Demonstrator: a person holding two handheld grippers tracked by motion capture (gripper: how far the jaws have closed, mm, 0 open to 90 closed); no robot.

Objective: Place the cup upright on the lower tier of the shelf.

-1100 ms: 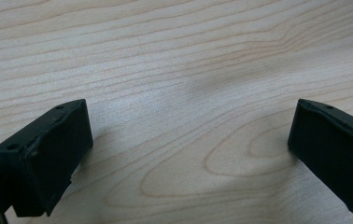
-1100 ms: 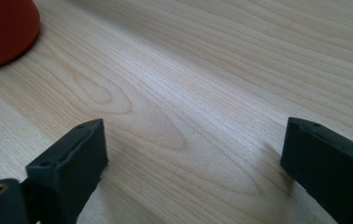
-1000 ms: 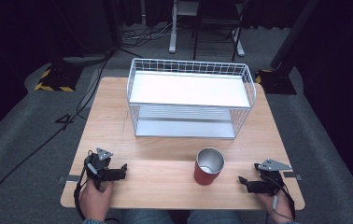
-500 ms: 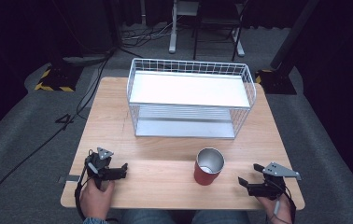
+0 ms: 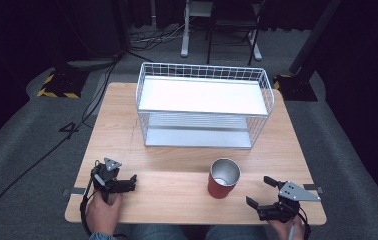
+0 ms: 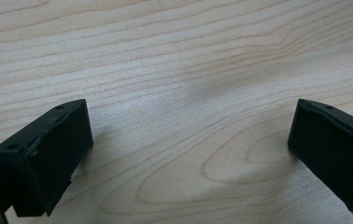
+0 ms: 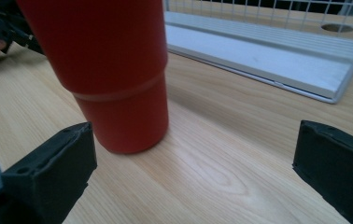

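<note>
a: where is the cup (image 5: 223, 178) standing?

b: upright on the wooden table (image 5: 177, 165), toward the near edge and right of the middle. it is red outside and bare metal inside. it stands in front of the wire rack (image 5: 204, 105), apart from it.

a: and the right gripper (image 5: 268, 196)?

b: low over the near right corner of the table, to the right of the cup, pointing across toward it. its jaws have just been opening and now stand wide apart, with nothing between them. in the right gripper view the cup (image 7: 104, 74) rises close ahead, just beyond the jaw on the left of that view, and no pad touches it.

a: the left gripper (image 5: 127, 181)?

b: near the left front corner, held in the hand (image 5: 104, 212) at the table's edge, pointing toward the middle of the table. in the left gripper view its jaws are spread wide over bare wood (image 6: 179, 93), holding nothing. it is well apart from the cup.

a: anything on the rack?

b: its white upper shelf (image 5: 202, 96) and its grey lower shelf (image 5: 197, 137) both look bare. in the right gripper view the lower shelf (image 7: 258, 51) runs behind the cup, with the wire side at the far right.
</note>
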